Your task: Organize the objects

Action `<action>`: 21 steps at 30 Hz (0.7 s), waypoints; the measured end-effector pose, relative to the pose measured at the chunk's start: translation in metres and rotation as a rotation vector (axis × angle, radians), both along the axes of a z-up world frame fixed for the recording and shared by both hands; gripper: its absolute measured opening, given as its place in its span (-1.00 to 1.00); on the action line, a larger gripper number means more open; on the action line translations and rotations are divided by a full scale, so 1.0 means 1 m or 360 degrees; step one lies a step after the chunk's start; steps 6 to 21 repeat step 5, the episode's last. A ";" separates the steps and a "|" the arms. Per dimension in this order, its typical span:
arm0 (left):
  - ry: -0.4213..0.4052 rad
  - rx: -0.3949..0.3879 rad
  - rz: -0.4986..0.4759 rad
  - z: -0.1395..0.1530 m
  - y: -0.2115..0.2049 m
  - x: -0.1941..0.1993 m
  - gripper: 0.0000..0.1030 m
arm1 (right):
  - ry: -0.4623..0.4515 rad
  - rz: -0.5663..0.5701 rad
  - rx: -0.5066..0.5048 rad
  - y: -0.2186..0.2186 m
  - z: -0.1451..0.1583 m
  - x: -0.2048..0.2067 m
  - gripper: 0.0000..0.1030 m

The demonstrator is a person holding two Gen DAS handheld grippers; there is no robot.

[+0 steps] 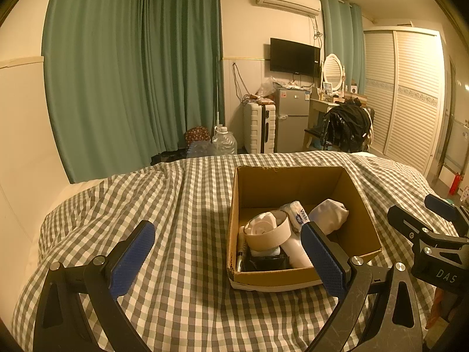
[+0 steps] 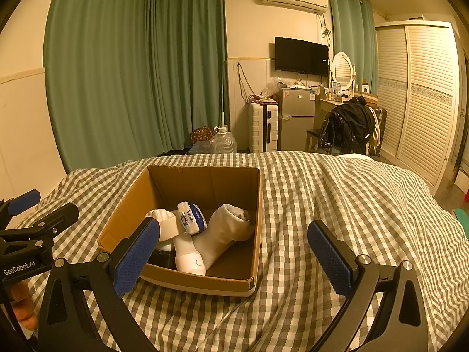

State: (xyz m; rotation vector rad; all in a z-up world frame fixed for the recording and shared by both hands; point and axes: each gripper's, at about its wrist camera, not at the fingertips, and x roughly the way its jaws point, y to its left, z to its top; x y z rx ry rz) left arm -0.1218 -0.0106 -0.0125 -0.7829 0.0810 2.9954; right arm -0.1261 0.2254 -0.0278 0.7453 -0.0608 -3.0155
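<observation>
An open cardboard box sits on the checked bedspread; it also shows in the right wrist view. Inside lie a tape roll, a tissue pack, white socks, a white bottle and a dark item. My left gripper is open and empty, just before the box's near left corner. My right gripper is open and empty, before the box's near right corner. Each gripper shows at the edge of the other's view.
Past the bed's foot stand a white suitcase, a small fridge, water jugs and a chair with dark clothes. Green curtains hang at the left, a louvred wardrobe at the right.
</observation>
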 end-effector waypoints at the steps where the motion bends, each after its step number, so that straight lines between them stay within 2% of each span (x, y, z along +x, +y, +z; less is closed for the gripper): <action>1: 0.0002 0.0000 0.0007 0.000 0.000 0.000 0.99 | 0.0000 0.0000 0.0000 0.000 0.000 0.000 0.97; 21: 0.0001 0.0011 0.0006 -0.001 -0.002 0.000 0.99 | -0.0007 -0.0001 -0.0002 0.000 -0.001 -0.001 0.96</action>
